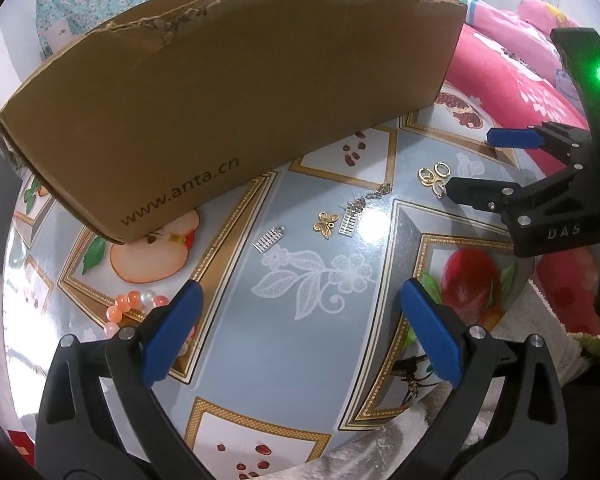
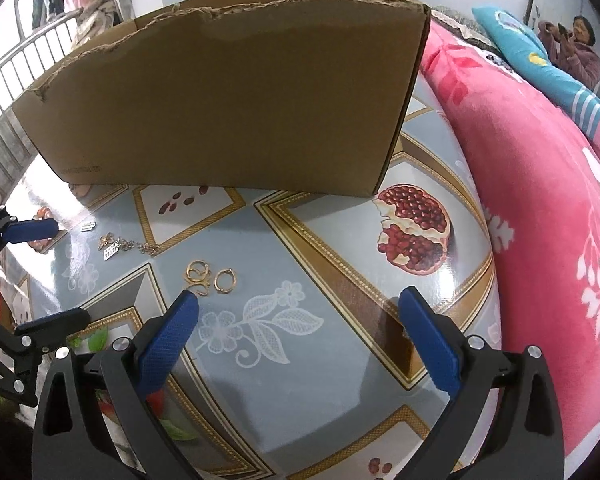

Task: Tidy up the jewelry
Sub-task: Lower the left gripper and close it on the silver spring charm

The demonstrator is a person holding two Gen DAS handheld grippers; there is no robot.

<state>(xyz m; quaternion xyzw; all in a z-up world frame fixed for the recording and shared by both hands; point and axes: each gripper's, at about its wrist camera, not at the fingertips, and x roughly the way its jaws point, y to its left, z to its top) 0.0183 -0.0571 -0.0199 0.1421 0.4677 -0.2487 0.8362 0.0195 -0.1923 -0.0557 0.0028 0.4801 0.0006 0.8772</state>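
Fruit-patterned oilcloth covered the table (image 1: 300,360), and a torn-edged cardboard box (image 1: 236,92) stood toward its far side, with a pink flowered blanket (image 2: 540,220) heaped to the right of it. All the jewelry lay loose on the cloth in front of the box. Nearest its printed corner sat a silver comb-shaped charm (image 1: 269,241); further right along the box's front came a gold butterfly charm (image 1: 325,224), a second silver charm (image 1: 350,222) and a short chain (image 1: 380,191). Beyond the chain, a cluster of gold hoop earrings (image 2: 210,278) rested on the cloth, well in front of the box's right half. Pink and orange beads (image 1: 134,304) lay in front of the box's left corner, beside the left gripper (image 1: 300,304). That gripper's jaws stood spread wide with nothing between them. The right gripper (image 2: 298,304) also gaped empty, its left fingertip just beside the hoop earrings.
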